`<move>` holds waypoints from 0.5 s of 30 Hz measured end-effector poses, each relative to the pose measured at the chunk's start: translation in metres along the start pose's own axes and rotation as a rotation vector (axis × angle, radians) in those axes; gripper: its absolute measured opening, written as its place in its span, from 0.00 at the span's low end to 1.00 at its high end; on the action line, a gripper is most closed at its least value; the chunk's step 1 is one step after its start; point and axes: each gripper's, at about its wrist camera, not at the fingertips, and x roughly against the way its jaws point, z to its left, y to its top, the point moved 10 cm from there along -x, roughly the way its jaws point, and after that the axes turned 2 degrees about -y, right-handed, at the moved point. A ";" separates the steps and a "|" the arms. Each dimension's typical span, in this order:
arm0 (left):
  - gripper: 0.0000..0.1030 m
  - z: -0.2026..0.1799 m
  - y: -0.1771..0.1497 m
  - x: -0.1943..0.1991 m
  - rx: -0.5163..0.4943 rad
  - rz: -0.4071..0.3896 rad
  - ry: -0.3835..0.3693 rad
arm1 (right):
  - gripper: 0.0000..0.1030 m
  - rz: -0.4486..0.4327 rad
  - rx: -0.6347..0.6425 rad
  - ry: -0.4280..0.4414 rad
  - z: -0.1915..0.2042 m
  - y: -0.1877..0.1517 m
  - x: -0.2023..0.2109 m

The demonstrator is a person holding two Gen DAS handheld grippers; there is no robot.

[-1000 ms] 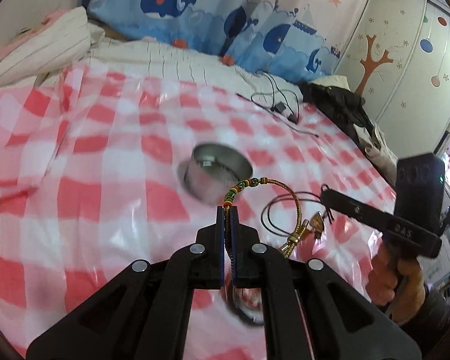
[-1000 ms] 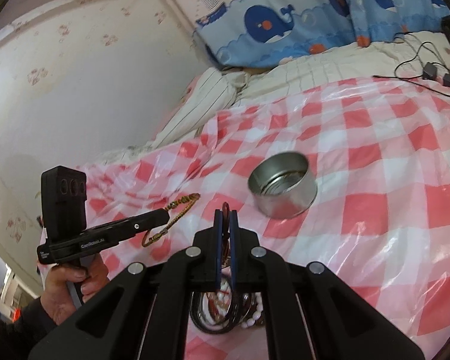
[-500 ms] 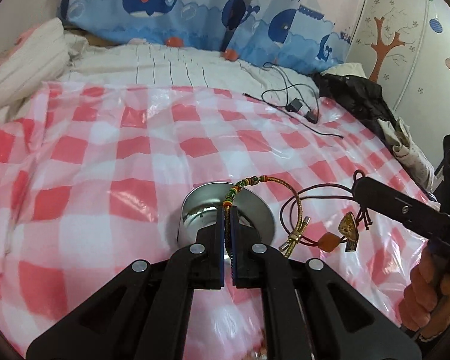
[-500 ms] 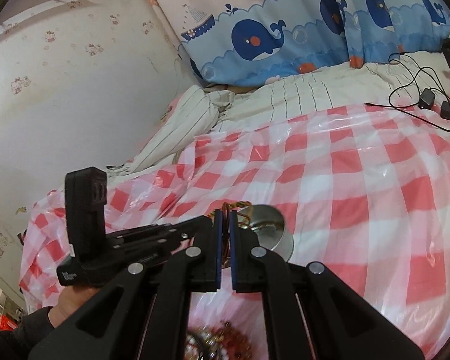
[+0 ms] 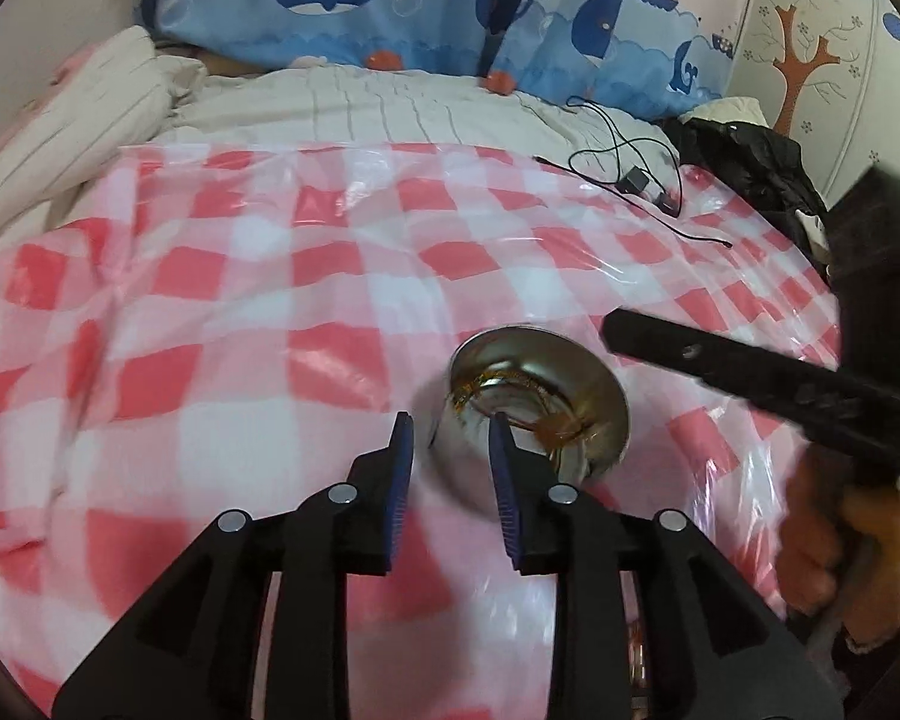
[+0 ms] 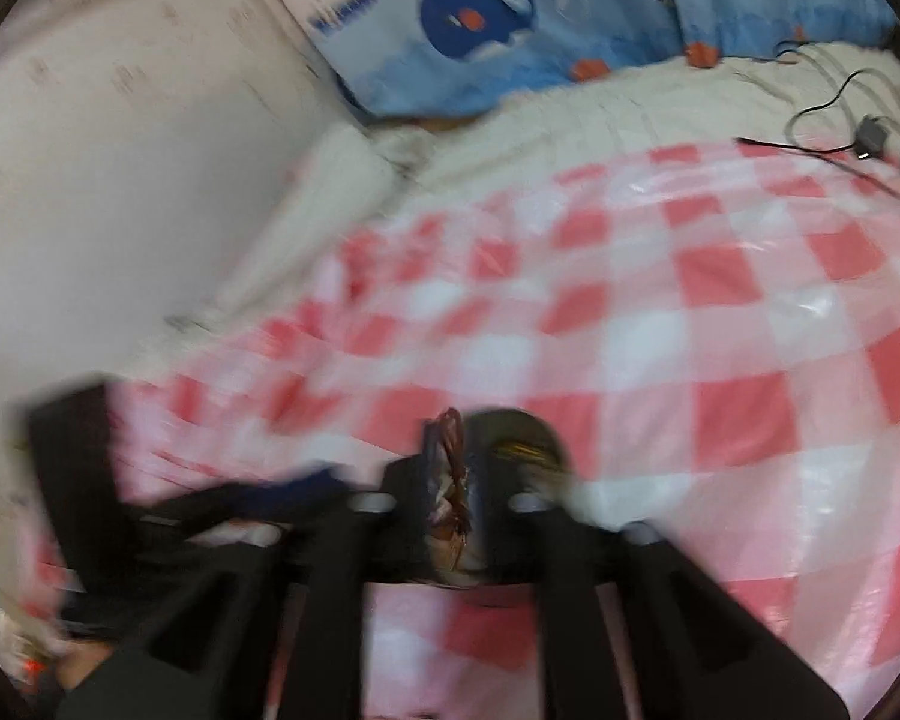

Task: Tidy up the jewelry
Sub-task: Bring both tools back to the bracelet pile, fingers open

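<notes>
Metal tin on checked sheet, cords inside. Left gripper: jaws just opened, narrow gap, empty. Right gripper: jaws just opened, red cord between; grip unclear through blur.

- Tin: bare metal, shiny and smooth.
- Checked sheet: glossy, crinkled plastic.
- Left gripper: matt black plastic.
- Whale curtain: soft cloth.

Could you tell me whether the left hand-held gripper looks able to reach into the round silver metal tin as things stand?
Probably yes: the left hand-held gripper sits open at the round silver metal tin, whose top is uncovered. The right hand-held gripper hovers beside the rim, not over it.
</notes>
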 end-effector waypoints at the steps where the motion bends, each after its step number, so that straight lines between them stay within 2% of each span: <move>1: 0.25 0.001 -0.005 0.008 -0.002 0.000 0.001 | 0.42 -0.017 -0.010 -0.035 -0.007 -0.003 0.004; 4: 0.28 0.000 -0.030 0.031 -0.006 0.010 0.002 | 0.42 -0.045 0.017 -0.063 -0.009 -0.013 0.032; 7: 0.33 -0.010 -0.069 0.053 -0.019 0.034 -0.020 | 0.43 -0.081 0.065 -0.079 0.001 -0.038 0.082; 9: 0.38 -0.023 -0.096 0.069 -0.032 0.032 -0.040 | 0.56 -0.111 0.090 -0.099 0.003 -0.064 0.112; 10: 0.42 -0.027 -0.104 0.074 -0.031 0.031 -0.048 | 0.59 -0.130 0.095 -0.120 0.000 -0.079 0.125; 12: 0.43 -0.035 -0.123 0.078 -0.030 0.048 -0.055 | 0.60 -0.113 0.076 -0.158 -0.008 -0.106 0.136; 15: 0.43 -0.049 -0.129 0.072 -0.076 0.074 -0.054 | 0.60 -0.076 0.020 -0.133 -0.010 -0.120 0.133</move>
